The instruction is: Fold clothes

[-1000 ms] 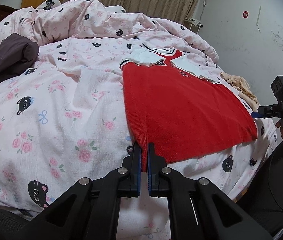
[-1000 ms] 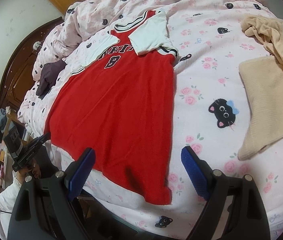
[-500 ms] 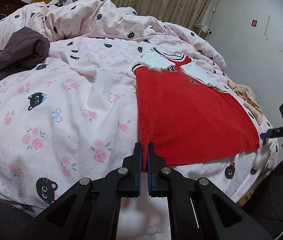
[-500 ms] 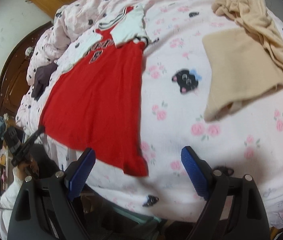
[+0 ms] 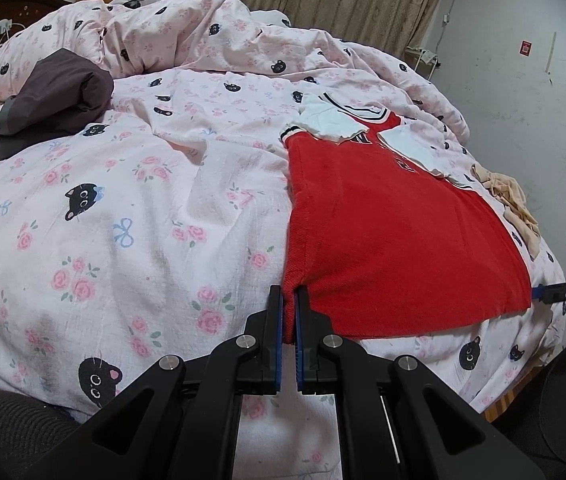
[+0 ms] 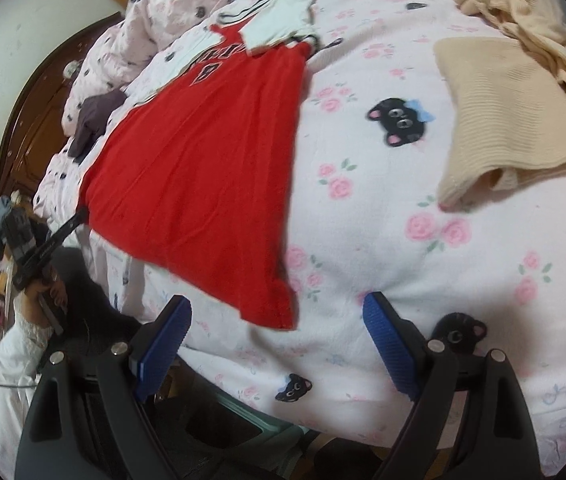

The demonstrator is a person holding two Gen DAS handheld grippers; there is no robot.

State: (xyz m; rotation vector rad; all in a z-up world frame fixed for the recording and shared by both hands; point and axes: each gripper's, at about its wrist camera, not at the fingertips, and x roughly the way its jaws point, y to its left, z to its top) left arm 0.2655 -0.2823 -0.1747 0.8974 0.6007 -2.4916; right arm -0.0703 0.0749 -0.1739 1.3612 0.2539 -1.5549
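A red jersey [image 5: 395,240] with white sleeves folded inward lies flat on the bed, number 8 on its chest [image 6: 203,168]. My left gripper [image 5: 288,296] is shut on the jersey's near left hem corner. My right gripper [image 6: 279,316] is open, hovering just before the jersey's other hem corner [image 6: 275,312] with nothing between its blue pads [image 6: 165,334]. In the left wrist view the right gripper [image 5: 551,293] shows at the far right edge, by the hem. The left gripper [image 6: 75,222] appears in the right wrist view, at the far hem corner.
The bed carries a pink floral duvet with black cats [image 5: 123,220]. A dark folded garment [image 5: 55,100] lies at its far left. A beige knit garment [image 6: 511,108] lies right of the jersey, partly folded. A wooden headboard [image 6: 31,128] and a white-sleeved arm [image 6: 7,360] show at left.
The left gripper has stayed shut on the hem corner while rising slightly. The right gripper has swung right and lower, toward the jersey's right hem corner, staying open.
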